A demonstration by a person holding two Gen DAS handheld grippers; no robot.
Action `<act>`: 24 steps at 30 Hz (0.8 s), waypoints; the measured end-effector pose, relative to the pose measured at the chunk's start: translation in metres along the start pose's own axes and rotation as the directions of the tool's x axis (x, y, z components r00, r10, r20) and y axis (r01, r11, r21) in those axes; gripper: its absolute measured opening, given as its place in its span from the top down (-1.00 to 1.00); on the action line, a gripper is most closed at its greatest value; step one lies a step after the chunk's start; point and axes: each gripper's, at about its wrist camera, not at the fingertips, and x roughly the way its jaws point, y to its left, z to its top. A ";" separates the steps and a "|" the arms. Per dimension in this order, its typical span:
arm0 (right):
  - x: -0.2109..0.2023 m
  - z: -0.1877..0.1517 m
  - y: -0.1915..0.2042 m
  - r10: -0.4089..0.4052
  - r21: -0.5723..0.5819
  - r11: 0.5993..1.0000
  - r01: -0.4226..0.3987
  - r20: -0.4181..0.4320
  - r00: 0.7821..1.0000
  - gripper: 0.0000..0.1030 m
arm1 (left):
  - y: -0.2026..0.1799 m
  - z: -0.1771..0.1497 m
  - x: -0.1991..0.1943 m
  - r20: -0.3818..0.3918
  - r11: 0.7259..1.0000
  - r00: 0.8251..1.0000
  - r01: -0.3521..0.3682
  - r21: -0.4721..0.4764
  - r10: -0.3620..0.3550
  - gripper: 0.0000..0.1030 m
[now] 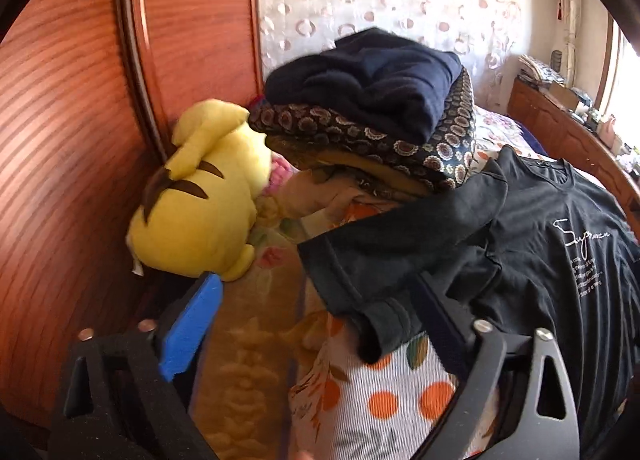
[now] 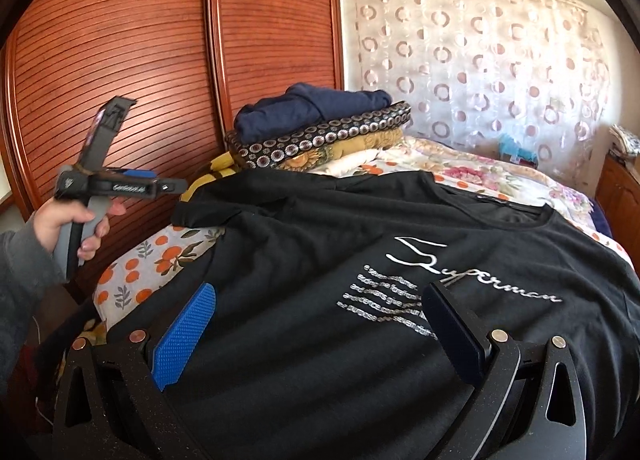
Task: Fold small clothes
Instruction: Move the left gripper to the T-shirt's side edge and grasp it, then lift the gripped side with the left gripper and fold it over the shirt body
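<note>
A black T-shirt [image 2: 360, 228] with white "Superman" print lies spread front-up on the bed. My right gripper [image 2: 320, 292] hovers open just over its lower chest, blue pads [image 2: 188, 336] wide apart, nothing between them. In the left wrist view the shirt's left sleeve [image 1: 400, 228] droops over the bed edge. My left gripper [image 1: 316, 284] is open, and the sleeve hem lies between its fingers, close to the right one. The right wrist view shows a hand [image 2: 76, 220] holding the left gripper [image 2: 176, 185] level, its tips just short of the sleeve [image 2: 200, 200].
A stack of folded clothes [image 2: 316, 128], navy on top, sits at the bed's far left. A yellow plush toy [image 1: 200, 204] leans beside it against red-brown louvred wardrobe doors [image 2: 120, 60]. The bed has an orange-print sheet [image 2: 132, 268]; a curtain [image 2: 480, 72] hangs behind.
</note>
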 end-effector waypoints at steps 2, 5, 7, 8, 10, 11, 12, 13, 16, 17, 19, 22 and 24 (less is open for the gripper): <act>0.005 0.007 0.005 0.012 -0.013 1.000 -0.012 -0.011 1.000 -1.00 | 0.002 0.003 0.010 -0.021 1.000 0.999 0.026 -0.017 -0.026 -0.70; 0.014 0.016 0.010 0.021 -0.041 0.999 -0.022 -0.024 0.999 -0.99 | 0.006 0.006 0.025 -0.055 0.995 0.995 0.076 -0.069 -0.080 -0.55; 0.026 0.025 0.013 0.033 -0.054 0.998 -0.035 -0.040 0.999 -0.99 | 0.010 0.007 0.033 -0.074 0.990 0.992 0.098 -0.105 -0.106 -0.53; 0.029 0.028 0.014 0.038 -0.058 0.997 -0.040 -0.046 0.998 -1.00 | 0.011 0.007 0.038 -0.087 0.987 0.989 0.105 -0.119 -0.116 -0.51; 0.035 0.031 0.016 0.044 -0.064 0.997 -0.048 -0.059 0.997 -0.99 | 0.013 0.006 0.048 -0.125 0.977 0.978 0.144 -0.157 -0.164 -0.50; 0.037 0.033 0.016 0.046 -0.065 0.997 -0.050 -0.061 0.997 -0.99 | 0.015 0.004 0.054 -0.147 0.963 0.965 0.189 -0.191 -0.219 -0.50; 0.037 0.034 0.015 0.048 -0.064 0.997 -0.052 -0.061 0.997 -0.99 | 0.018 0.003 0.058 -0.160 0.948 0.951 0.226 -0.223 -0.264 -0.49; 0.037 0.034 0.016 0.052 -0.064 0.996 -0.055 -0.059 0.997 -0.99 | 0.020 0.001 0.060 -0.163 0.936 0.942 0.247 -0.251 -0.293 -0.48; 0.038 0.035 0.016 0.058 -0.058 0.996 -0.061 -0.055 0.997 -0.99 | 0.026 -0.004 0.064 -0.171 0.910 0.924 0.279 -0.306 -0.341 -0.27; 0.038 0.034 0.016 0.057 -0.058 0.996 -0.060 -0.057 0.997 -0.99 | 0.027 -0.005 0.063 -0.167 0.904 0.922 0.285 -0.317 -0.349 -0.08; 0.042 0.031 0.016 0.050 -0.061 0.997 -0.054 -0.066 0.997 -0.99 | 0.028 -0.006 0.059 -0.153 0.902 0.922 0.295 -0.315 -0.355 0.11; 0.045 0.030 0.015 0.039 -0.055 0.998 -0.043 -0.074 0.996 -0.99 | 0.023 -0.002 0.047 -0.132 0.920 0.937 0.278 -0.276 -0.323 0.43; 0.047 0.029 0.014 0.035 -0.046 0.998 -0.039 -0.078 0.996 -0.99 | 0.019 0.001 0.036 -0.116 0.933 0.946 0.270 -0.239 -0.303 0.78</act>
